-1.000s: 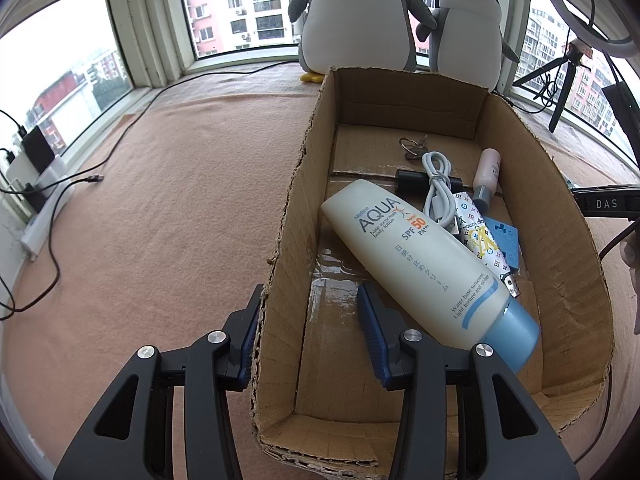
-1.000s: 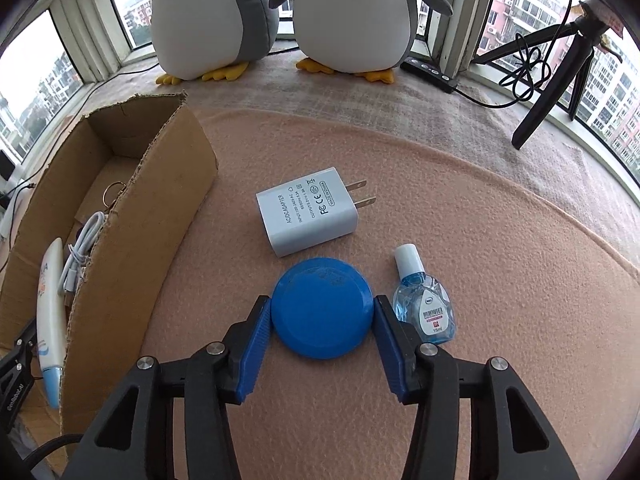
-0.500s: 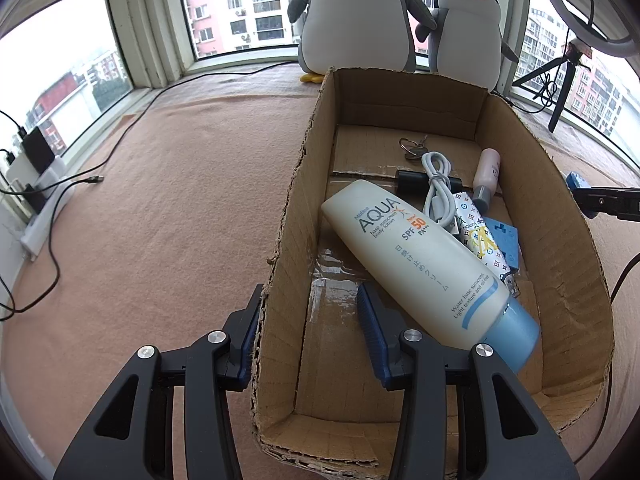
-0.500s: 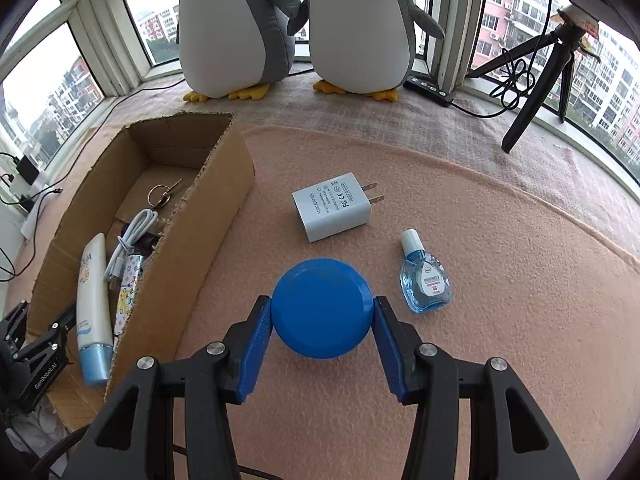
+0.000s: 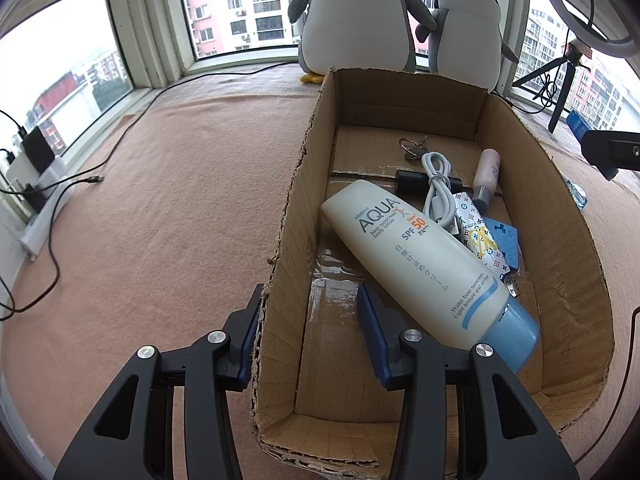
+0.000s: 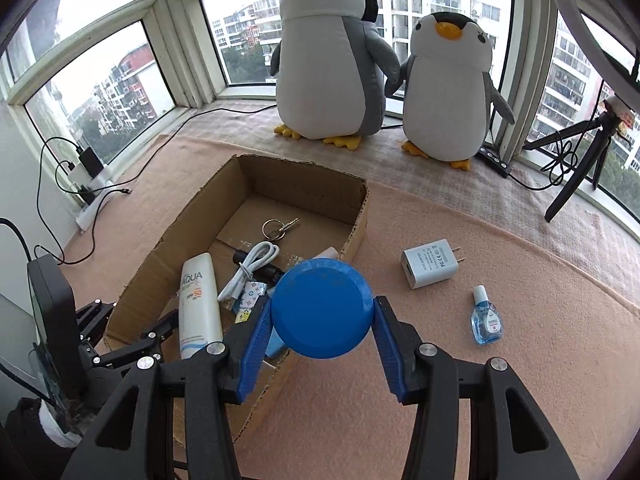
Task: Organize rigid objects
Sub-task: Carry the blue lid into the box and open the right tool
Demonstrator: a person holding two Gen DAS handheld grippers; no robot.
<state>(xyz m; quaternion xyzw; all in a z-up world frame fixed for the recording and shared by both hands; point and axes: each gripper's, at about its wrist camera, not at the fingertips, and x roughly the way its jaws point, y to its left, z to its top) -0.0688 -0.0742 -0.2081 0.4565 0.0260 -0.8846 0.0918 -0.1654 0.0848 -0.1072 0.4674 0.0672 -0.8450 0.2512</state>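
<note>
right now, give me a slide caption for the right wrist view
Right gripper carries a blue round lid toward the cardboard box, leaving a white charger and eye-drop bottle on the mat.

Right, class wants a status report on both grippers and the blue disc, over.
Right gripper shut on blue disc, raised above the box's near wall. Left gripper open, straddling cardboard box wall. Sunscreen tube fills the box middle.

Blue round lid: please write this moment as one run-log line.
right gripper: shut on blue round lid | above cardboard box edge | left gripper: straddles box wall
</note>
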